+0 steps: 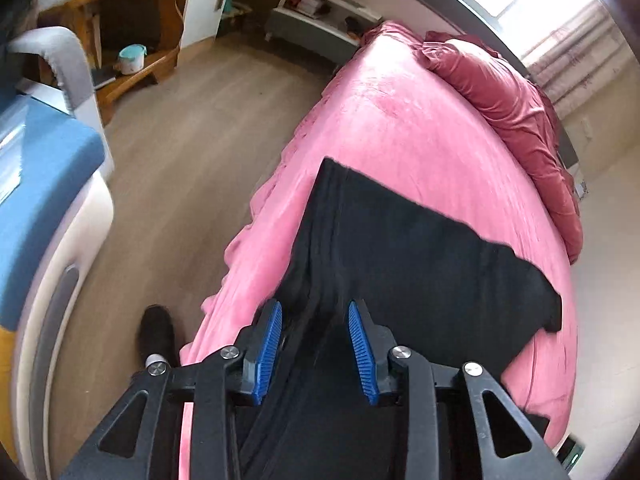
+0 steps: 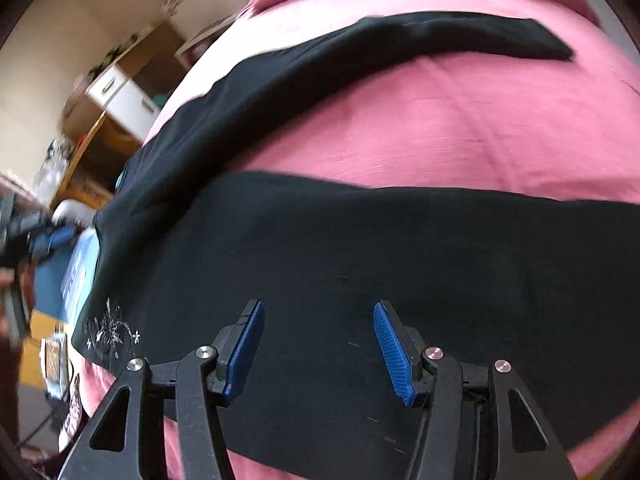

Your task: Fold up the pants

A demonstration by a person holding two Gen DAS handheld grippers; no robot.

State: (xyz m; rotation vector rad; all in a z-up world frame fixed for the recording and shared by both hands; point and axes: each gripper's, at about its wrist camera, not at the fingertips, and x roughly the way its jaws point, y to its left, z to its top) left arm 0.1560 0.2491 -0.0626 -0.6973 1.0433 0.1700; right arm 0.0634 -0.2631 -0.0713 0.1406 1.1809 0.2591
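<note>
Black pants (image 1: 400, 240) lie spread on a pink bed (image 1: 392, 120). In the right wrist view the pants (image 2: 360, 264) show two legs apart, one stretching away toward the top right, and a small pale embroidered flower near the waist at the lower left. My left gripper (image 1: 314, 312) hovers over a bunched ridge of the black cloth near the bed's edge; its blue pads (image 1: 268, 352) stand apart and press on nothing. My right gripper (image 2: 318, 312) is open above the flat near leg, nothing between its pads.
A dark pink duvet (image 1: 516, 120) is heaped at the far side of the bed. Wooden floor (image 1: 192, 152) lies left of the bed, with a wooden desk (image 1: 120, 12), a blue and white chair (image 1: 44, 184) and a dark slipper (image 1: 158, 332).
</note>
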